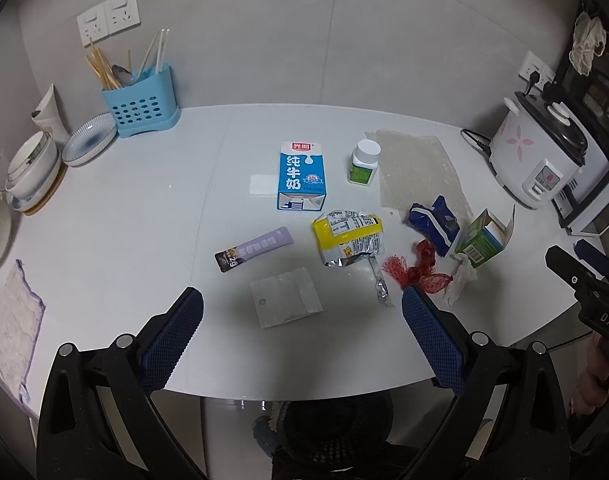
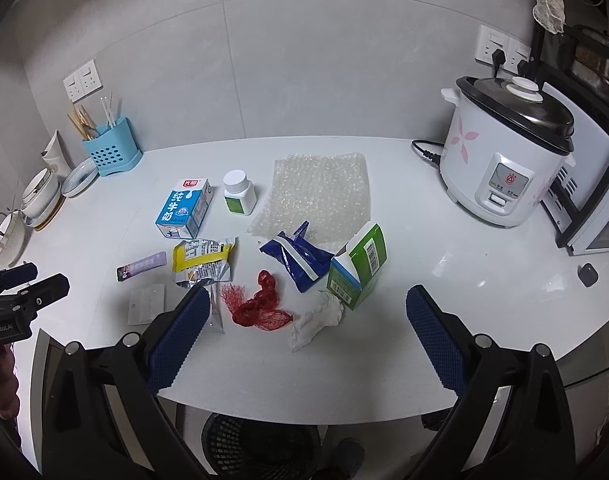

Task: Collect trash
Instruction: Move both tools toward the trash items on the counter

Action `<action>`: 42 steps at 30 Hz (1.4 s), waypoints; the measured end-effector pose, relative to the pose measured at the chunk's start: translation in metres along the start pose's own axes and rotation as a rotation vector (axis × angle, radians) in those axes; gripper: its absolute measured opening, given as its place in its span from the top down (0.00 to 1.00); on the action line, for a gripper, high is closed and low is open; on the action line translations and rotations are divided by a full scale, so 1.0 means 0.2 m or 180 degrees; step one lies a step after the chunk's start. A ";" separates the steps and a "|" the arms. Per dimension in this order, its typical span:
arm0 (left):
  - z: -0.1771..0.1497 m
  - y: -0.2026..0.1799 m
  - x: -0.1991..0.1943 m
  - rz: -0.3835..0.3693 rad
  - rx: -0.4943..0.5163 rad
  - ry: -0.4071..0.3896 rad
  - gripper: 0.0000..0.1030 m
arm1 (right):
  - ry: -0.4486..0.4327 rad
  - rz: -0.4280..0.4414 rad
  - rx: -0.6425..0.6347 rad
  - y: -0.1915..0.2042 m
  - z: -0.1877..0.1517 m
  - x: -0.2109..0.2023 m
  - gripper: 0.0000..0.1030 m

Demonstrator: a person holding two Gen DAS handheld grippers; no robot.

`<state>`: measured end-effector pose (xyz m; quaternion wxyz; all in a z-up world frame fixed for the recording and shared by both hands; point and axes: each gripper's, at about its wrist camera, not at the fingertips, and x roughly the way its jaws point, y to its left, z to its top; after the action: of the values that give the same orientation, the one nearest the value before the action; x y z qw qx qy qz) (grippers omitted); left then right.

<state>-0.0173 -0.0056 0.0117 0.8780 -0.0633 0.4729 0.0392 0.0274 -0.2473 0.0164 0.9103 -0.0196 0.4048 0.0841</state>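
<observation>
Trash lies on the white counter: a blue milk carton [image 1: 302, 176], a white pill bottle [image 1: 364, 162], a yellow snack wrapper [image 1: 350, 237], a purple sachet [image 1: 254, 249], a flat white packet [image 1: 285, 297], a red net [image 2: 260, 302], a crumpled tissue [image 2: 318, 318], a blue wrapper [image 2: 298, 258], a green box [image 2: 360, 266] and bubble wrap [image 2: 318, 196]. My left gripper [image 1: 302, 302] is open and empty, above the white packet. My right gripper [image 2: 308, 300] is open and empty, above the net and tissue. A black mesh bin [image 2: 260, 446] stands below the counter's front edge.
A rice cooker [image 2: 504, 152] stands at the right with a rack beside it. A blue utensil holder [image 1: 142, 98], plates and bowls [image 1: 34, 168] stand at the back left. A cloth [image 1: 10, 328] lies at the left edge.
</observation>
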 end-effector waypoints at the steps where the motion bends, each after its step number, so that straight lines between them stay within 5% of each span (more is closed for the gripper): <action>1: 0.00 0.00 0.00 -0.0002 0.0004 0.0001 0.06 | 0.0002 0.0005 0.0004 0.00 0.00 0.00 0.08; 42: -0.01 -0.04 0.01 -0.0067 0.0077 0.0063 0.06 | 0.0005 -0.0036 0.0051 -0.05 -0.01 -0.01 0.08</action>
<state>-0.0160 -0.0134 0.0094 0.8743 -0.0581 0.4813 0.0236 0.0270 -0.2581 0.0167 0.9106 -0.0147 0.4061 0.0757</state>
